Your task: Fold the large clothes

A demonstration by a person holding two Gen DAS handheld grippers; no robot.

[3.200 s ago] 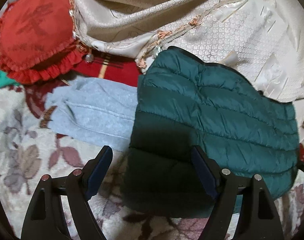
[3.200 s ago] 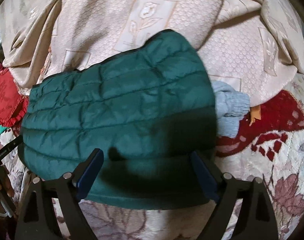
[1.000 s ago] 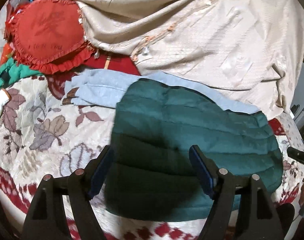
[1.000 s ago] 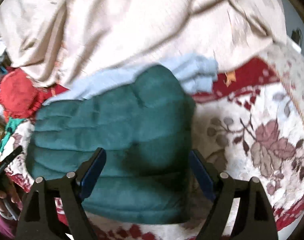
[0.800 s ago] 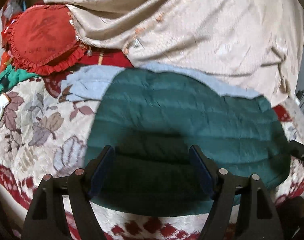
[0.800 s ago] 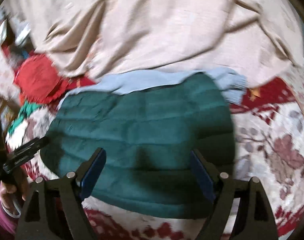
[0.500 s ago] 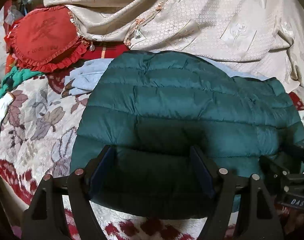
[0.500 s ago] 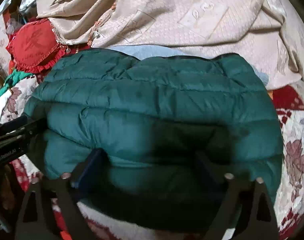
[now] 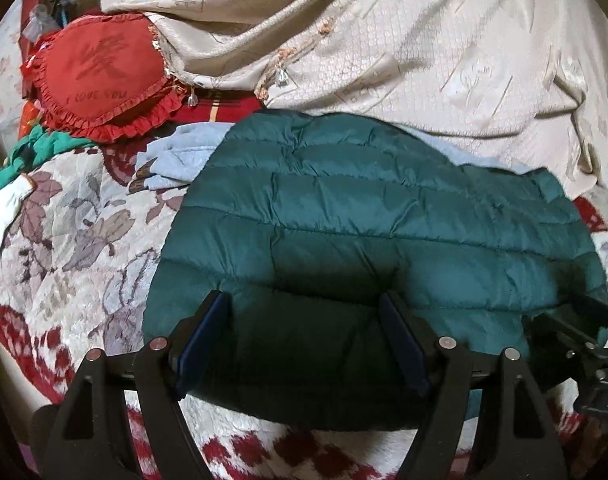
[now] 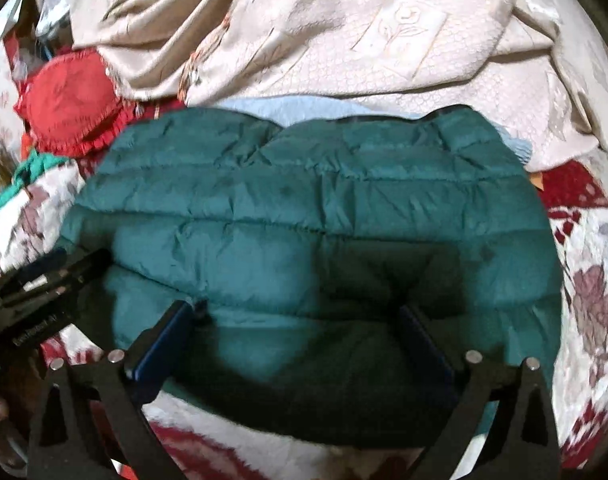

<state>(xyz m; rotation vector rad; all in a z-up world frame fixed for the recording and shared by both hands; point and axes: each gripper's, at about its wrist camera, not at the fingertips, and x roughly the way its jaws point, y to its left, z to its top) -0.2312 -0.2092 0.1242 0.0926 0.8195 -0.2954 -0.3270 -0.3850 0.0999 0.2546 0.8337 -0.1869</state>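
Note:
A dark green quilted jacket (image 9: pixel 364 220) (image 10: pixel 304 200) lies folded into a wide pad on the flowered blanket (image 9: pixel 63 240). My left gripper (image 9: pixel 304 308) stands open over the jacket's near edge, its blue pads on either side of a strip of the fabric. My right gripper (image 10: pixel 297 310) is over the same edge further right; its jaws are opening, with the jacket's edge between them and not pinched. Each gripper shows in the other's view: the right gripper (image 9: pixel 576 340) at the right rim, the left gripper (image 10: pixel 43 280) at the left rim.
A light blue garment (image 9: pixel 179 156) (image 10: pixel 295 106) sticks out from behind the jacket. Beyond it lie a bunched beige bedspread (image 9: pixel 424 40) and a red heart-shaped cushion (image 9: pixel 99 76). A green and white cloth (image 9: pixel 23 152) lies at the left edge.
Both grippers have come closer and lower onto the jacket's near edge, and each now shows in the other's view. The jacket now hides most of the blue garment. The right fingers stand slightly wider.

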